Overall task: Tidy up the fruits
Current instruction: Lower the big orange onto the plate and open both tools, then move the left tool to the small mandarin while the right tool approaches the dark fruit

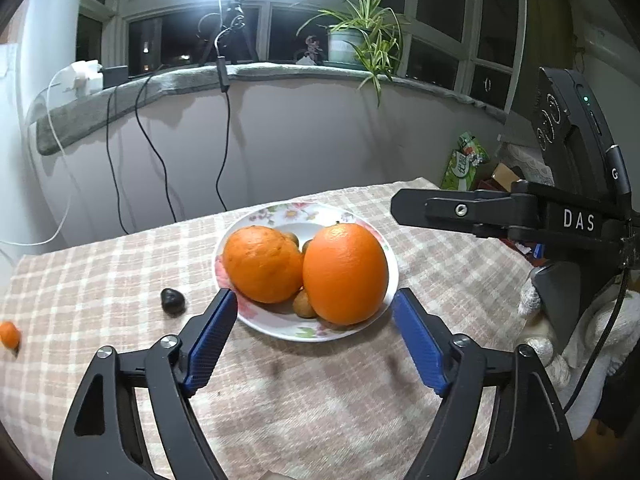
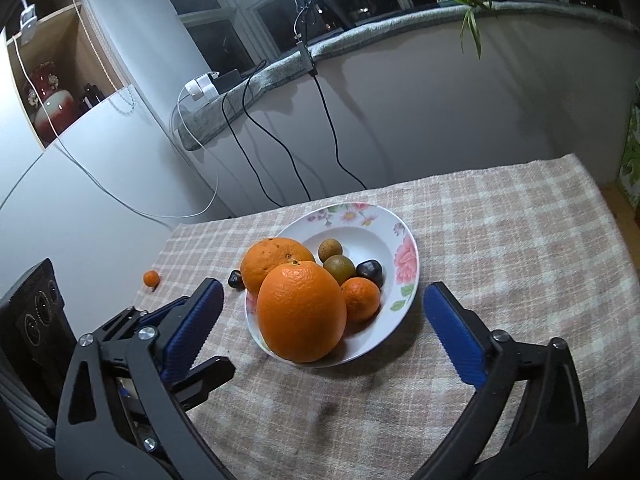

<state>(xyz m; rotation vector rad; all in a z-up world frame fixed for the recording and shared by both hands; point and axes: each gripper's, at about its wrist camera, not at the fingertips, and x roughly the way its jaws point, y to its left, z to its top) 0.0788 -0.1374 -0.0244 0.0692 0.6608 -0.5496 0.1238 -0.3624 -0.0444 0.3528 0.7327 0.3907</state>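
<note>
A floral white plate (image 1: 256,330) (image 2: 404,240) on the checked tablecloth holds two large oranges (image 1: 345,274) (image 2: 301,312), a small mandarin (image 2: 361,299), two brownish small fruits (image 2: 339,269) and a dark chestnut-like one (image 2: 369,272). Off the plate lie another dark one (image 1: 173,301) (image 2: 236,281) and a small mandarin (image 1: 9,335) (image 2: 151,278) to the left. My left gripper (image 1: 314,316) is open and empty, just before the plate's near rim. My right gripper (image 2: 320,308) is open and empty, with its jaws on either side of the plate.
The right gripper's body (image 1: 560,216) hangs at the right of the left wrist view. A wall with cables (image 1: 224,152) lies behind the table. A sill holds a potted plant (image 1: 352,40). Green packaging (image 1: 464,164) stands off the table's far right.
</note>
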